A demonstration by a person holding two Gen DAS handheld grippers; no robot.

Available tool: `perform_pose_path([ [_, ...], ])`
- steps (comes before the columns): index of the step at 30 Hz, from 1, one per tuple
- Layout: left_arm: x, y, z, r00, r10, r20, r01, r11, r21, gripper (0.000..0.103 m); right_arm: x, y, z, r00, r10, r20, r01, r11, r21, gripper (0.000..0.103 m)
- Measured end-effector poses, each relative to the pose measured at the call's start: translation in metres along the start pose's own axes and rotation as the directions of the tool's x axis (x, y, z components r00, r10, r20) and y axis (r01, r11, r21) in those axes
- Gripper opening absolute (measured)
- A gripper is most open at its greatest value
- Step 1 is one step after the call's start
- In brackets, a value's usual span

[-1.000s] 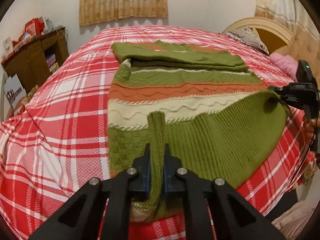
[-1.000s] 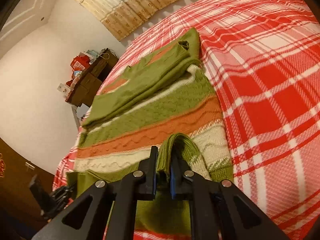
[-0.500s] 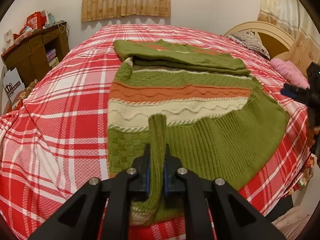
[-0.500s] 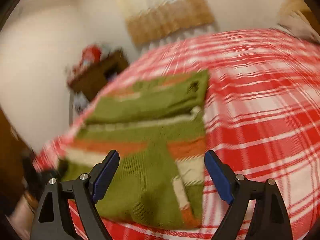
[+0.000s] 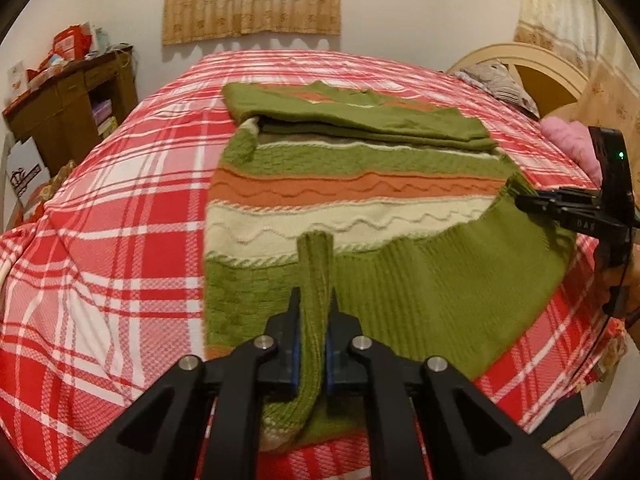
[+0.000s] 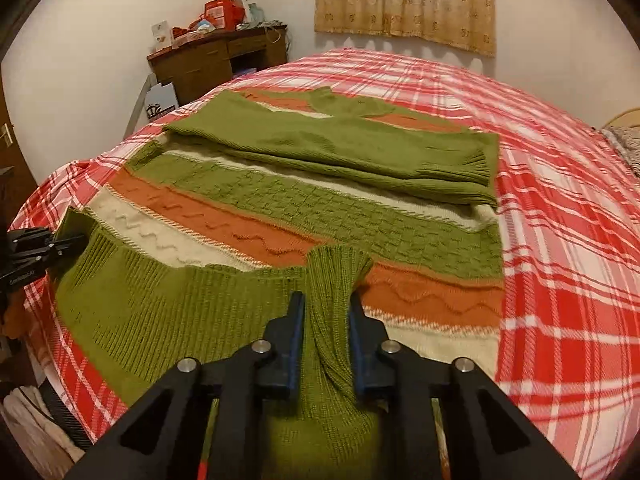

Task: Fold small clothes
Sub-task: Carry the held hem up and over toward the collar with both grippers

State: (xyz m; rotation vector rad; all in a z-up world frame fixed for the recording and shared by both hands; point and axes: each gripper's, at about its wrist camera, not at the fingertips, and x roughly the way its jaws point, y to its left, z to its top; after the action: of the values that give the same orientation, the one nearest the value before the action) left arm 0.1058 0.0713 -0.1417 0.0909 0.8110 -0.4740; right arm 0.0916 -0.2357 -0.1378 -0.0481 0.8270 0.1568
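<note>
A knitted sweater (image 5: 352, 184) (image 6: 320, 208) striped green, orange and cream lies flat on the red plaid bed (image 5: 120, 220) (image 6: 560, 240). Its sleeves (image 5: 360, 120) (image 6: 340, 148) are folded across the chest at the far end. The ribbed green hem is turned up over the lower stripes. My left gripper (image 5: 315, 300) (image 6: 68, 240) is shut on a raised fold of that hem at its left corner. My right gripper (image 6: 326, 304) (image 5: 520, 200) is closing on a pinch of the hem at the opposite corner, with the knit filling the gap between its pads.
A cluttered wooden desk (image 5: 68, 108) (image 6: 220, 60) stands against the wall beside the bed. A cream headboard (image 5: 520, 64) and a pink pillow (image 5: 568, 140) are at the bed's right end. Curtains (image 5: 252, 0) hang behind. Plaid bedding surrounds the sweater on all sides.
My right gripper let go of the hem, opened wide, rolled level and shifted sideways, then closed again on the green hem. The left gripper kept its hold and stayed put.
</note>
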Motion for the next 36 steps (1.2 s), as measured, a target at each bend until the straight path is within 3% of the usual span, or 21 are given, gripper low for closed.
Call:
perform_pose_path([
  [8, -0.012, 0.013, 0.028, 0.998, -0.025, 0.056, 0.029, 0.997, -0.065, 0.006, -0.055, -0.031, 0.014, 0.983, -0.006, 0.184, -0.034, 0.976, 0.215, 0.015],
  [21, 0.011, 0.024, 0.095, 0.991, 0.114, 0.068, -0.105, 0.987, -0.12, 0.006, -0.056, -0.035, 0.063, 0.971, -0.086, 0.225, 0.038, 0.977, 0.211, 0.014],
  [36, 0.062, 0.041, 0.166, 0.988, 0.144, 0.062, -0.13, 0.972, -0.195, 0.006, -0.003, -0.074, 0.122, 0.97, -0.147, 0.191, 0.099, 0.967, 0.237, 0.013],
])
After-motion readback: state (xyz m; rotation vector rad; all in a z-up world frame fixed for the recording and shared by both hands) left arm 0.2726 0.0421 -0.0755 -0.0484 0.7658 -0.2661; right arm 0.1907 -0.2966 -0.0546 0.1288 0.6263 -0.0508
